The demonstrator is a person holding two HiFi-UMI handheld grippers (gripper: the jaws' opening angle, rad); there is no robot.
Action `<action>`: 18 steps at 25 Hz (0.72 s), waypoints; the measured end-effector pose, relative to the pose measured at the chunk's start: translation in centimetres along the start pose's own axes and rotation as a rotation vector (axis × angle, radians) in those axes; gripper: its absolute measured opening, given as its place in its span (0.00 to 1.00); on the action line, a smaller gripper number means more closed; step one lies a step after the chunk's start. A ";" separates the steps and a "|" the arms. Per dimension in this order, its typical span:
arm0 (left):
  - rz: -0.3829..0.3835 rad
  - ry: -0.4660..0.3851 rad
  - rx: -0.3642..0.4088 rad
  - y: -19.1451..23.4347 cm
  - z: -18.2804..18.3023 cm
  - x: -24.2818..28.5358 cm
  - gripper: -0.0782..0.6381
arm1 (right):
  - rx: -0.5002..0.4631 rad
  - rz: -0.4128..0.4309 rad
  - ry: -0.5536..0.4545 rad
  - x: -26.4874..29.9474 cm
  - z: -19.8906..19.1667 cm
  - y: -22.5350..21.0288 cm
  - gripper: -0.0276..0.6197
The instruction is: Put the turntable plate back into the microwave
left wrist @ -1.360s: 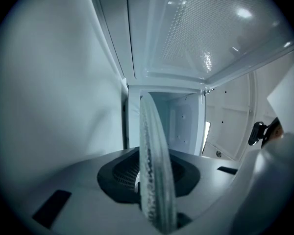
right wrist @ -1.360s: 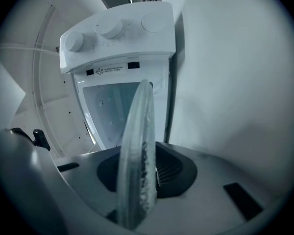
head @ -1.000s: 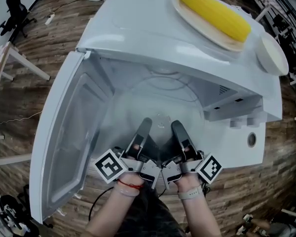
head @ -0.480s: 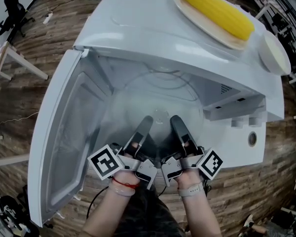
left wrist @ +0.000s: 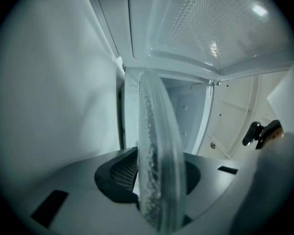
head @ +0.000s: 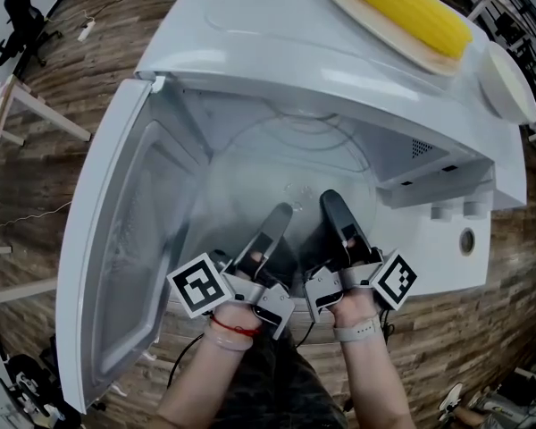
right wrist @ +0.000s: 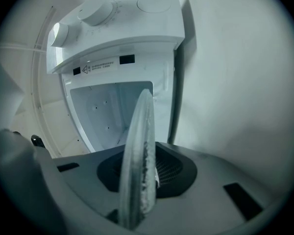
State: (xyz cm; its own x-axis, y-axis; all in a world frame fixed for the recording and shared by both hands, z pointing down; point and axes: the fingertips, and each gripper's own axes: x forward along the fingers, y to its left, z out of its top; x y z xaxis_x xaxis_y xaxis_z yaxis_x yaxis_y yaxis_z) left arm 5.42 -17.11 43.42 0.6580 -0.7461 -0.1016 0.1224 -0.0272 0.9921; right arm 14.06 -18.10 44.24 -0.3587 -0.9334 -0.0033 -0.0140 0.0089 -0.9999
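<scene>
The clear glass turntable plate [head: 297, 164] lies flat in the mouth of the white microwave [head: 277, 52], most of it inside the cavity. My left gripper [head: 275, 226] and right gripper [head: 338, 214] hold its near rim side by side. In the left gripper view the plate [left wrist: 157, 165] stands edge-on between the jaws of the left gripper [left wrist: 154, 192], which is shut on it. In the right gripper view the plate rim [right wrist: 137, 165] is likewise clamped by the right gripper [right wrist: 139, 182]. The cavity floor under the plate is hard to make out.
The microwave door [head: 116, 239] hangs open on the left. On top of the microwave lie a corn cob [head: 406, 7] on a plate and a white dish [head: 509, 83]. The control knobs [head: 469, 238] are to the right of the opening. A wooden floor surrounds the microwave.
Both grippers have moved a little forward and to the right with the plate, so the plate reaches further into the cavity. Both stay shut on it.
</scene>
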 end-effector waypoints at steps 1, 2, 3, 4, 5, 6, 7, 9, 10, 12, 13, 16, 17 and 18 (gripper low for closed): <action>0.000 0.007 -0.003 0.0 0.0 0.0 0.24 | -0.001 -0.002 -0.003 0.0 0.1 0.0 0.17; 0.000 0.010 -0.007 -0.1 0.0 0.0 0.24 | -0.002 -0.003 -0.008 0.1 0.1 0.0 0.17; -0.002 0.009 -0.013 -0.2 0.0 -0.1 0.24 | -0.003 -0.004 -0.017 0.1 0.3 0.0 0.17; -0.004 0.004 -0.022 -0.2 0.0 -0.2 0.24 | -0.003 -0.005 -0.031 0.2 0.6 0.0 0.17; -0.006 -0.003 -0.033 -0.2 -0.1 -0.4 0.24 | -0.003 -0.006 -0.048 0.2 0.9 0.0 0.17; -0.006 -0.010 -0.044 -0.1 -0.2 -0.6 0.24 | -0.003 -0.008 -0.063 0.2 1.2 0.0 0.17; -0.004 -0.016 -0.055 0.0 -0.3 -0.8 0.24 | -0.003 -0.010 -0.074 0.3 1.5 0.0 0.17; 0.001 -0.024 -0.071 0.3 -0.4 -1.1 0.24 | -0.003 -0.011 -0.081 0.5 1.6 0.0 0.17; 0.002 -0.027 -0.077 0.4 -0.4 -1.2 0.24 | -0.003 -0.010 -0.082 0.5 1.6 0.0 0.17; 0.007 -0.033 -0.083 0.6 -0.3 -1.4 0.20 | -0.007 -0.008 -0.084 0.5 1.5 0.0 0.17; 0.011 -0.036 -0.082 0.7 -0.3 -1.4 0.17 | -0.010 -0.006 -0.085 0.5 1.6 0.0 0.17; 0.017 -0.058 -0.066 0.8 -0.1 -1.3 0.16 | -0.011 0.013 -0.093 0.5 1.5 0.1 0.17; 0.018 -0.070 -0.066 0.9 0.0 -1.4 0.16 | -0.006 0.024 -0.097 0.4 1.5 0.2 0.17; 0.019 -0.081 -0.071 1.0 0.1 -1.4 0.16 | -0.003 0.034 -0.097 0.3 1.3 0.3 0.17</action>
State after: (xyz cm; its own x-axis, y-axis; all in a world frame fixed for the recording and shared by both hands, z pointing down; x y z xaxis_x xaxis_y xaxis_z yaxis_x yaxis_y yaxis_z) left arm 4.52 -16.15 44.52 0.5986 -0.7977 -0.0739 0.1644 0.0321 0.9859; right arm 15.20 -18.84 43.94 -0.2669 -0.9629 -0.0387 -0.0064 0.0419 -0.9991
